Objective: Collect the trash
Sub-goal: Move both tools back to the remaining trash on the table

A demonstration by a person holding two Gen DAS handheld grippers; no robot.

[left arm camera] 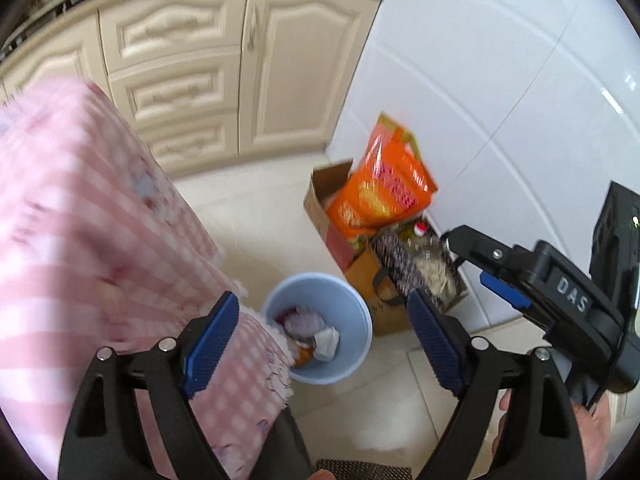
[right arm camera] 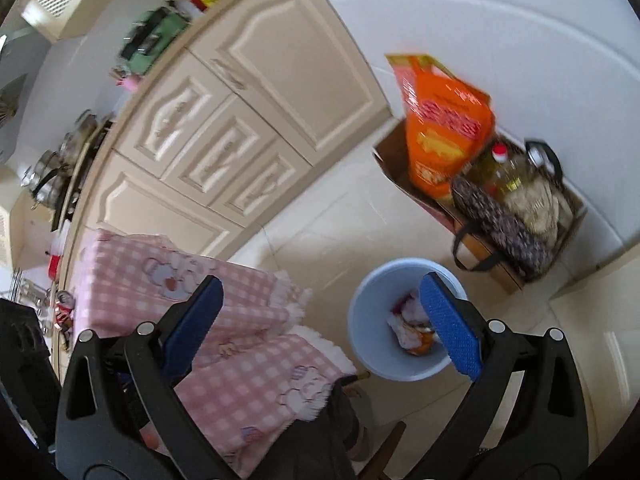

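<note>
A light blue trash bin (left arm camera: pixel 352 312) (right arm camera: pixel 368 320) stands on the floor beside the table. Inside it lie crumpled white, pink and orange scraps of trash (left arm camera: pixel 316 334) (right arm camera: pixel 412 326). My left gripper (left arm camera: pixel 322 320) hangs high over the bin, open, with nothing between its blue pads. My right gripper (right arm camera: pixel 320 304) is also raised and open, empty, its right pad over the bin. In the left wrist view the right gripper (left arm camera: pixel 492 280) shows from the side at the right edge.
A pink checked tablecloth (left arm camera: pixel 92 224) (right arm camera: pixel 224 320) covers the table at the left. A cardboard box (left arm camera: pixel 320 196) (right arm camera: pixel 396 160) holds an orange bag (left arm camera: pixel 380 188) (right arm camera: pixel 444 128), an oil bottle (right arm camera: pixel 508 172) and a patterned bag (right arm camera: pixel 504 224). Cream cabinets (left arm camera: pixel 208 72) stand behind.
</note>
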